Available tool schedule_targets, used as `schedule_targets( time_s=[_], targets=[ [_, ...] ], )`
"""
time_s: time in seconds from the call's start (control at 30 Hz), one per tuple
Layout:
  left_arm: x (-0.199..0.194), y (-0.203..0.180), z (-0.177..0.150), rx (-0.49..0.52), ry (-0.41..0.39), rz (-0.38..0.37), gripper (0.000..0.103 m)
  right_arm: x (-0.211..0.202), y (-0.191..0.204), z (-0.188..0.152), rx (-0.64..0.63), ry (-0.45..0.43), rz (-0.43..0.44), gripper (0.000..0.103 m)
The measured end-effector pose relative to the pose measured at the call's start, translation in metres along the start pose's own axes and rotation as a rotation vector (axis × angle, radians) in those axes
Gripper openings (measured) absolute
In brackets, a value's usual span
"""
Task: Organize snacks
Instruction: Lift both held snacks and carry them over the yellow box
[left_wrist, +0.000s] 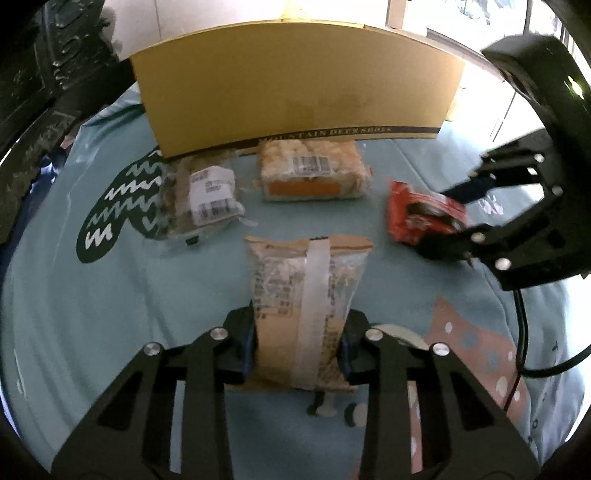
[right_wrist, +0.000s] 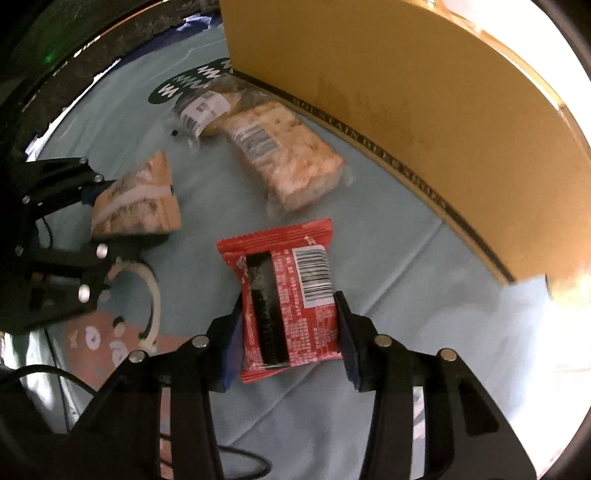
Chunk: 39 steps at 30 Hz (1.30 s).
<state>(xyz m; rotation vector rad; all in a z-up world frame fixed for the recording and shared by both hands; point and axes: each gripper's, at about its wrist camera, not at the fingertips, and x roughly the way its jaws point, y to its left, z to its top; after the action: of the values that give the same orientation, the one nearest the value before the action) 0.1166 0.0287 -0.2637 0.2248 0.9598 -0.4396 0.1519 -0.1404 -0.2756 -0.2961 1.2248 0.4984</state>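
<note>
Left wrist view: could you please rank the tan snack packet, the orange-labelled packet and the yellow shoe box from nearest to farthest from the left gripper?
1. Tan snack packet: between the left gripper fingers.
2. Orange-labelled packet: straight ahead on the blue cloth.
3. Yellow shoe box: farthest, upright behind that packet.

Home setting, likely bed: pale blue fabric sheet (left_wrist: 92, 314) with cartoon prints, yellow cardboard shoebox (left_wrist: 295, 81), wrapped snack packets (left_wrist: 314, 173), bright window (left_wrist: 461, 14) behind.
</note>
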Motion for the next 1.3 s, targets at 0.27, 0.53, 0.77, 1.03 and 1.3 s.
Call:
schedule_targets(
  time_s=[0.27, 0.53, 0.77, 1.03, 1.3],
  targets=[
    [0.004, -0.003, -0.005, -0.016, -0.002, 0.059, 0.094, -0.025, -0.002, -0.043, 0.201, -0.061, -0.040, 0.045],
    [0.003, -0.009, -0.012, -0.020, -0.002, 0.054, 0.081, -0.040, 0.000, -0.057, 0.251, -0.078, -0.078, 0.045],
    [-0.006, -0.014, -0.007, -0.044, 0.000, -0.015, 0.029, -0.045, -0.004, -0.071, 0.343, -0.101, -0.026, 0.045],
    [-0.053, -0.010, 0.004, -0.107, -0.094, -0.077, 0.029, -0.097, -0.010, -0.099, 0.412, -0.218, 0.006, 0.045],
    [-0.101, -0.016, 0.027, -0.097, -0.179, -0.089, 0.029, -0.144, -0.014, -0.097, 0.418, -0.321, -0.009, 0.045]
  ],
)
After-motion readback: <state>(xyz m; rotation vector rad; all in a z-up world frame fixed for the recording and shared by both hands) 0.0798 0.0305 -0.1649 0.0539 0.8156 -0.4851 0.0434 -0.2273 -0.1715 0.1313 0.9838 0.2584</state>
